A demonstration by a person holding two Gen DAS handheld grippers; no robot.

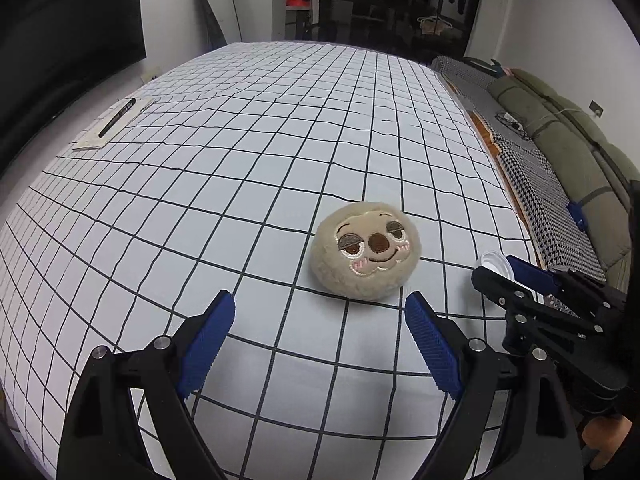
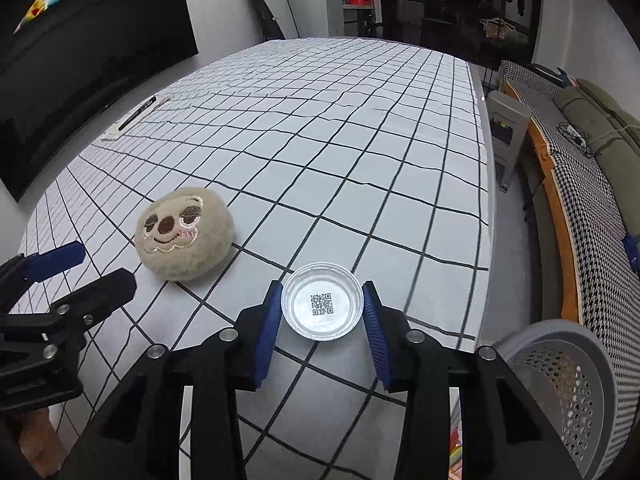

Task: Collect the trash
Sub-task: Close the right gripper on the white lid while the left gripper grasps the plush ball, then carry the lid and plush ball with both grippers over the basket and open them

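Observation:
A small clear plastic cup (image 2: 322, 306) with a QR code on its base lies on the checked tablecloth (image 2: 340, 152). My right gripper (image 2: 322, 312) is closed around it, both blue pads touching its rim. In the left wrist view the cup (image 1: 495, 264) peeks out behind the right gripper (image 1: 516, 276). My left gripper (image 1: 320, 320) is open and empty, just short of a beige plush sloth face (image 1: 366, 252), which also shows in the right wrist view (image 2: 184, 236).
A grey perforated bin (image 2: 560, 384) stands off the table's right edge. A black pen on paper (image 1: 116, 118) lies at the far left. A sofa with checked cloth (image 1: 552, 184) runs along the right. A dark screen (image 2: 80, 64) hangs on the left.

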